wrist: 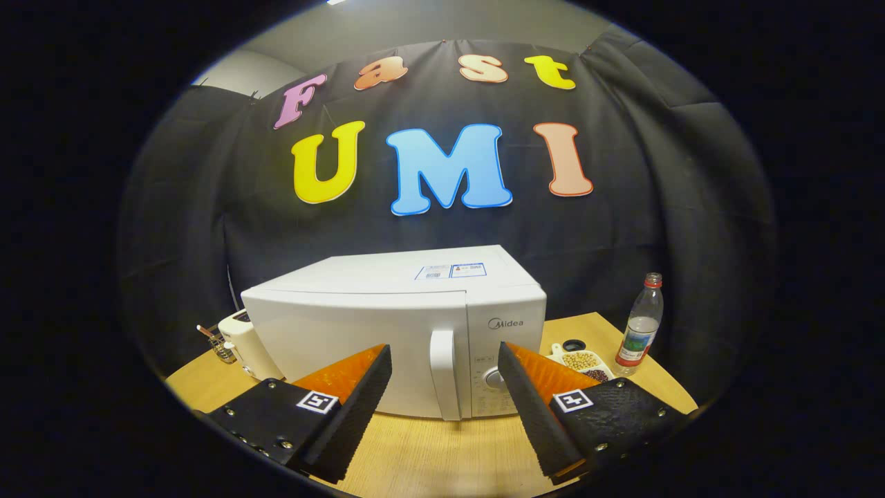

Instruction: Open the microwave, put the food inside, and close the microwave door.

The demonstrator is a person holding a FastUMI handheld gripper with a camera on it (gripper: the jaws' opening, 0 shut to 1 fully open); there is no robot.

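Observation:
A white microwave [359,325] stands on the wooden table [442,449] with its door shut. Its upright white handle [444,373] sits just ahead of my fingers, in line with the gap between them. The control panel with a round knob [495,377] is to the right of the handle. My gripper [444,360] is open, its two fingers spread wide with nothing between them. A white divided dish of food [584,363], holding light and dark beans, lies on the table to the right of the microwave, beyond my right finger.
A clear plastic bottle [640,325] with a red cap stands right of the dish. A small white appliance [240,342] and a little wire holder [220,346] sit left of the microwave. The black cloth wall hangs close behind.

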